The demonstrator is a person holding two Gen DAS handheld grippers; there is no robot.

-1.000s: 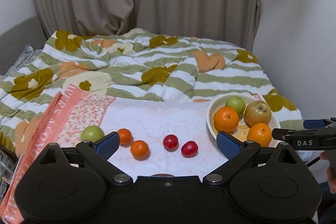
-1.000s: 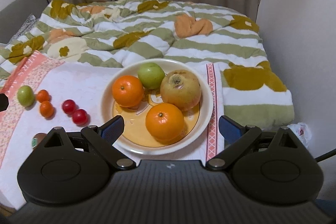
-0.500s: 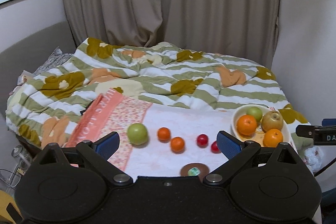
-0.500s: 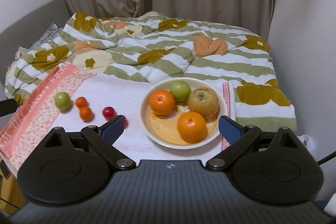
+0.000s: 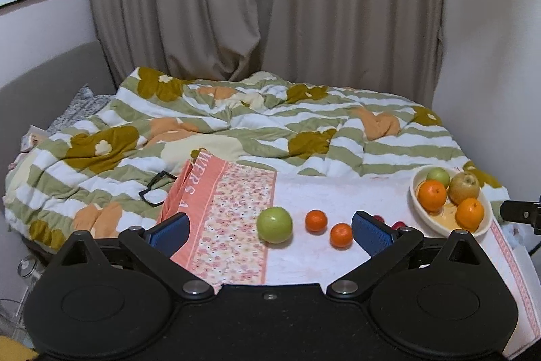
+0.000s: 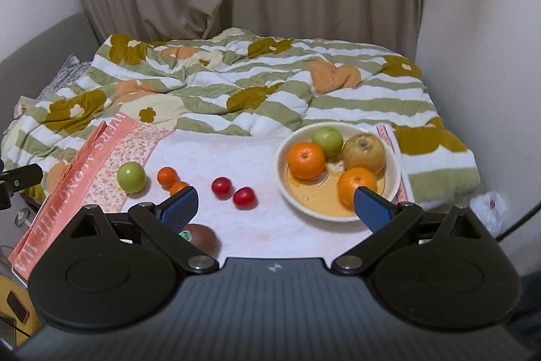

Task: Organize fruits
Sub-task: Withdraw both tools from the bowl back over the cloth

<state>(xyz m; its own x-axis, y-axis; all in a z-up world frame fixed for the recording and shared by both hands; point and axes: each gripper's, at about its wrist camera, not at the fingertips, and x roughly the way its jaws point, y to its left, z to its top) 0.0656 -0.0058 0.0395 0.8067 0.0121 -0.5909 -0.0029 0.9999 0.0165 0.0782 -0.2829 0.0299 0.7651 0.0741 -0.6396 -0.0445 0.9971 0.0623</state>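
Note:
A cream bowl (image 6: 395, 158) at the right holds two oranges (image 6: 306, 160), a green apple (image 6: 327, 141) and a brown pear (image 6: 364, 153); it also shows in the left wrist view (image 5: 487, 222). On the white cloth lie a green apple (image 5: 274, 224), two small oranges (image 5: 316, 221) and two red fruits (image 6: 221, 186). My left gripper (image 5: 270, 232) is open and empty, above the near edge facing the apple. My right gripper (image 6: 274, 208) is open and empty, held back from the bowl and red fruits.
A brown round fruit with a green sticker (image 6: 199, 237) lies near the front edge. A pink floral towel (image 5: 233, 208) covers the left. Black glasses (image 5: 154, 190) rest on the striped quilt (image 5: 270, 131). A wall stands at the right, curtains behind.
Both grippers have pulled back and up from the fruit, so more of the bed shows. The left view has shifted left toward the green apple. Both stay open.

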